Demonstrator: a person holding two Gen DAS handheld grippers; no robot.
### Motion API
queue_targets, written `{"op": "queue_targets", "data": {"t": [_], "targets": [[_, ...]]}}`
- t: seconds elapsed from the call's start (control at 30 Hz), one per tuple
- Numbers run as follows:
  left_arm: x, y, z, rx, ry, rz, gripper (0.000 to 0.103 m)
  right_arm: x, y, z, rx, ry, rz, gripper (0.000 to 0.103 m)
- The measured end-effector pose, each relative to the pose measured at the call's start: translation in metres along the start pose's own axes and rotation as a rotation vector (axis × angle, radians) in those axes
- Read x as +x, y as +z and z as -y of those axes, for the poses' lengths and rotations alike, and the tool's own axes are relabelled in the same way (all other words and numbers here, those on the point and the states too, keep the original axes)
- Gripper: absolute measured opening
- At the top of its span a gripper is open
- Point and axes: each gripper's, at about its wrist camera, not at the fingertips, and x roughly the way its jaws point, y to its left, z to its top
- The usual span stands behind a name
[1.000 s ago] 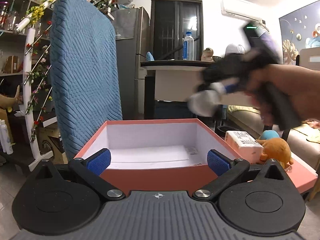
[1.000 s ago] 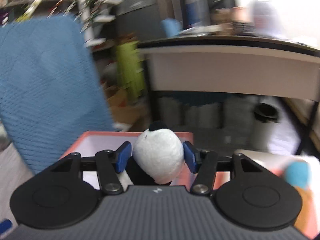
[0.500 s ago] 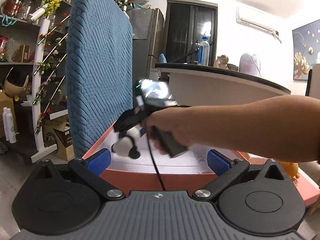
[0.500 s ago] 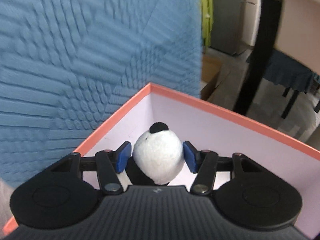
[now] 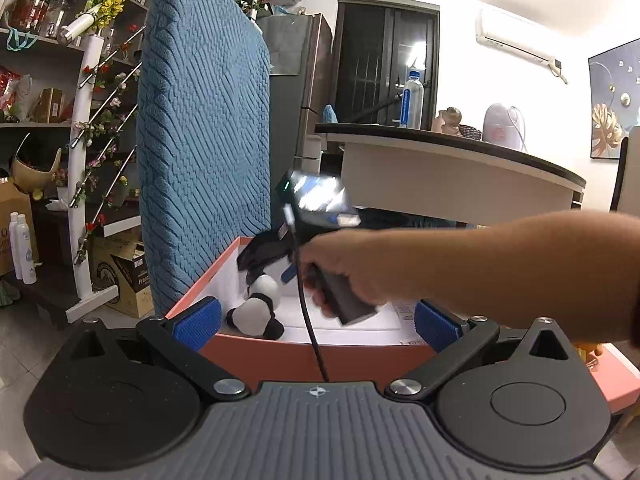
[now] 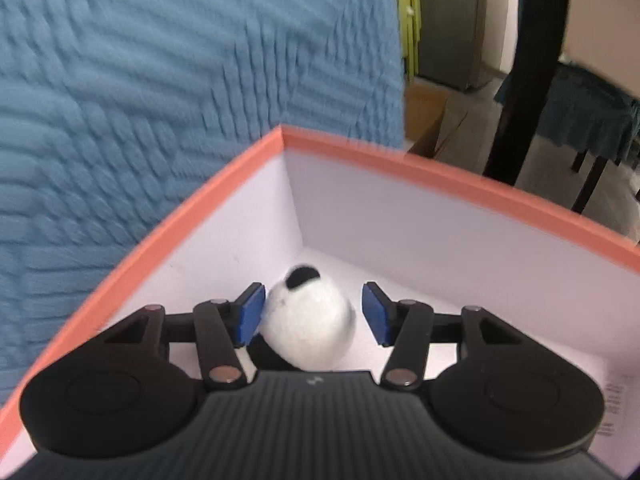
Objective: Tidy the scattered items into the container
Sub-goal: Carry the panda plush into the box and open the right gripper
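Right hand-held gripper sits inside the box near its L corner, pads spread w/ a gap on the right side; panda lies between them on the box floor, touching only the L pad. Left hand-held gripper is wide open, empty, at the box's near wall.

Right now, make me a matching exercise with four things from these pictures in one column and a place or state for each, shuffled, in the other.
Things
1. panda plush
2. right tongs
3. left tongs
4. water bottle

Places or states
A. on the dark counter
B. open at the box's near wall, holding nothing
C. inside the box
D. open around the plush

Pairs: 1-C, 2-D, 3-B, 4-A
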Motion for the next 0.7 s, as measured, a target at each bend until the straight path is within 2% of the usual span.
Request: {"op": "queue_targets", "data": {"t": [0.13,0.23,0.43,0.7], "targets": [[0.003,0.001,0.002,-0.004,-0.003,-0.003,0.103,-0.044,0.006,0.007,0.003,-0.010,0.056,0.055],[0.002,0.000,0.006,0.005,0.006,0.001,0.103,-0.088,-0.002,0.015,-0.003,-0.031,0.094,0.055],[0.000,-0.002,0.018,0.033,0.014,0.005,0.103,-0.172,-0.043,0.037,0.004,-0.094,0.157,0.055],[0.002,-0.008,0.039,0.111,0.038,0.022,0.103,-0.255,-0.109,0.070,0.065,-0.197,0.283,0.056]]}}
